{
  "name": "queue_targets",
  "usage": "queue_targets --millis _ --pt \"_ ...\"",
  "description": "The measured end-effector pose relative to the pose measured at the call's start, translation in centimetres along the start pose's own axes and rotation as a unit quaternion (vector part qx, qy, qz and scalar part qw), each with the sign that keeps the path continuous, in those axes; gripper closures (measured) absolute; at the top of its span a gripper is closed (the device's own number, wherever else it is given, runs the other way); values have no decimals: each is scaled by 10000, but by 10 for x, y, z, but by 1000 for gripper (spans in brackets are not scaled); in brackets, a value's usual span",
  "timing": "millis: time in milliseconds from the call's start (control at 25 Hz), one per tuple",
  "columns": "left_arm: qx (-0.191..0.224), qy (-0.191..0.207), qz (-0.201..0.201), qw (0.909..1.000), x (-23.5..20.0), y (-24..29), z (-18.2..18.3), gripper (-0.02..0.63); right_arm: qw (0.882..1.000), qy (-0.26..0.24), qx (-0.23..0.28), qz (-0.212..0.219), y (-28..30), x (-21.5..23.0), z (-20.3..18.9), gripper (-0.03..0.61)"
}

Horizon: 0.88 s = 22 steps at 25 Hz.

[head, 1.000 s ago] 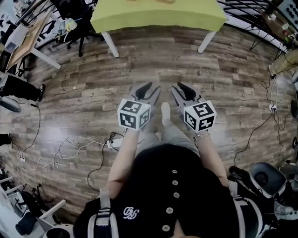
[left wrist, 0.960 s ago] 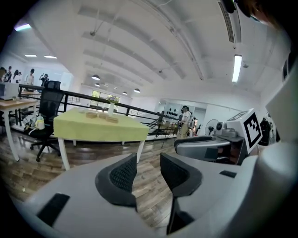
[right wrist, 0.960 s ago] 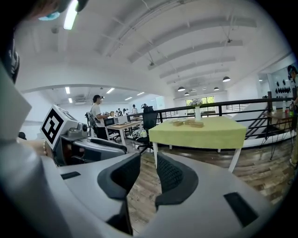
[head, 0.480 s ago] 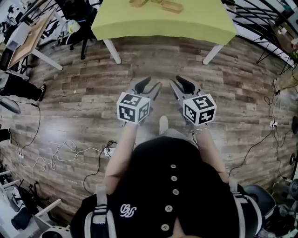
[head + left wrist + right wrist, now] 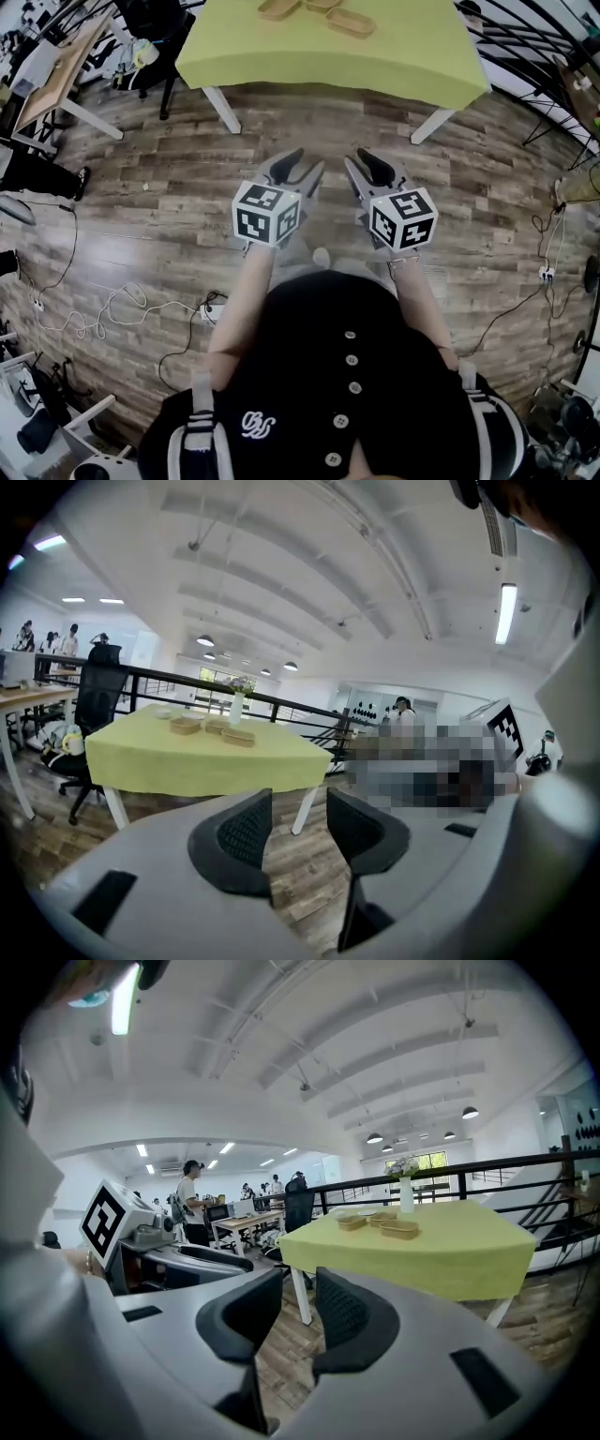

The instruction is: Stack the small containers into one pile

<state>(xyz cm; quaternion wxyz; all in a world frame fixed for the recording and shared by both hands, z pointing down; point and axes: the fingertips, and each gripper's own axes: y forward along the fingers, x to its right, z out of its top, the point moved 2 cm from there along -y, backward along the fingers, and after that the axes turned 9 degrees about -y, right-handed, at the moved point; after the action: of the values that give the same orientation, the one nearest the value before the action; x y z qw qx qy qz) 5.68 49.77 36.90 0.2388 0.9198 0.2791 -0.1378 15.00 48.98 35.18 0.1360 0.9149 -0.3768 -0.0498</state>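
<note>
Left gripper (image 5: 302,164) and right gripper (image 5: 361,161): fingers (image 5: 239,836) wide, empty, left's just opened; small tan containers (image 5: 352,21) on far yellow-green desk (image 5: 281,56).

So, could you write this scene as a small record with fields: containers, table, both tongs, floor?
containers: three small containers, tan, not stacked, on the table
table: yellow-green table, ahead of the person
left tongs: open, nothing between them, jaws have just been opening
right tongs: open, nothing between them
floor: wooden floor, with cables at the left
</note>
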Motion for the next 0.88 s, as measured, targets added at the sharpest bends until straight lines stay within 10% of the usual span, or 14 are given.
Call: queue_targets --millis 880 --pt "-256 22 -327 9991 -140 144 111 416 9989 122 -157 -421 175 119 37 460"
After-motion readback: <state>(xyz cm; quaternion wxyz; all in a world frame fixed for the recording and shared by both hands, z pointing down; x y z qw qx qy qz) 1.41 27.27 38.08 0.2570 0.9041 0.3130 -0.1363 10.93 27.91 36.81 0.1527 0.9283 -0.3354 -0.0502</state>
